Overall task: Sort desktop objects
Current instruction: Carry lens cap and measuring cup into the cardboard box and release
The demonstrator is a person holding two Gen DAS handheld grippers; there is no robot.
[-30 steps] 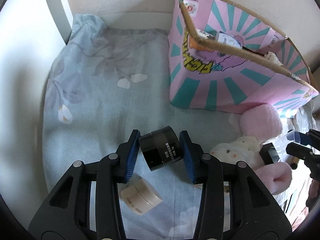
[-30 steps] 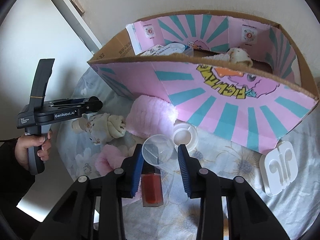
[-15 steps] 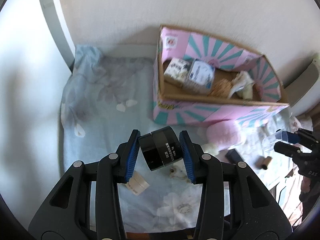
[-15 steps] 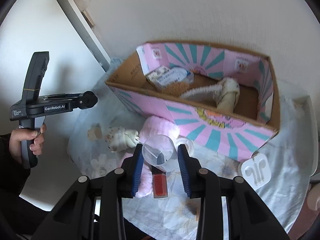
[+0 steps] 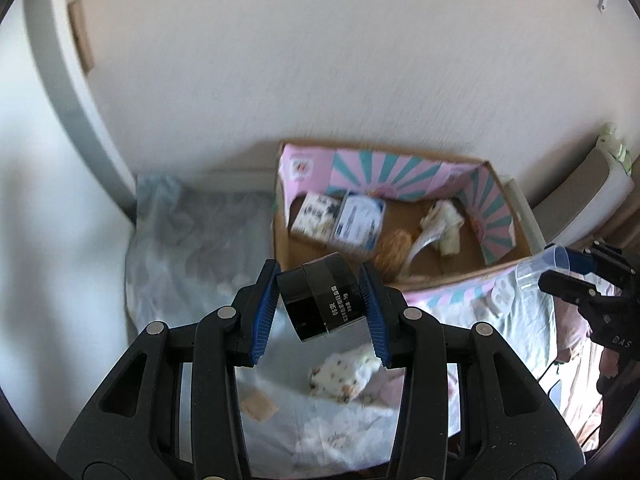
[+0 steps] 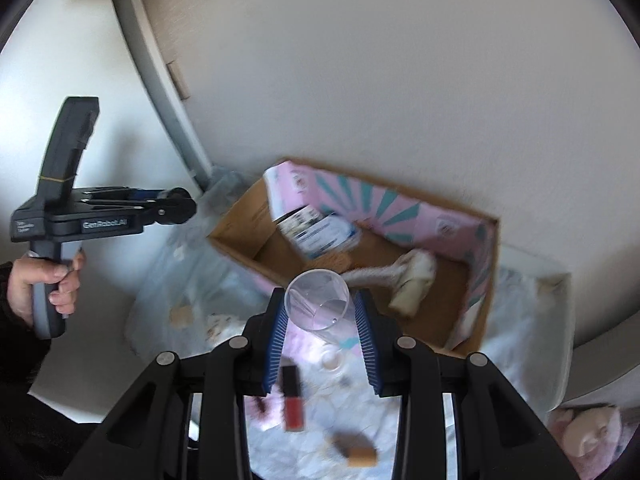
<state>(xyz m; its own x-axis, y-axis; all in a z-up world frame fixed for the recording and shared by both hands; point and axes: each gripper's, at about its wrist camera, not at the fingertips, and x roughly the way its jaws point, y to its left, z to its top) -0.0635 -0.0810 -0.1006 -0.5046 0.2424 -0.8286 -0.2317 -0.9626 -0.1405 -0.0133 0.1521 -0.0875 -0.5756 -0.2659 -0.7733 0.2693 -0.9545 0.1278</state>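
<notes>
presently both grippers loaded, raised above the pink box [image 5: 492,216].
left gripper [image 5: 322,300] clamps black jar [image 5: 320,298]; right gripper [image 6: 320,312] clamps clear cup [image 6: 317,294]. advise lowering each inside the walls before release.

We look from two wrist fisheyes, both held high above the table and tilted down toward the wall. Our left view faces the cardboard box [image 5: 400,240] from its left front; our right view faces it [image 6: 360,248] from the right front. Both share the box and the floral cloth [image 5: 192,248].
</notes>
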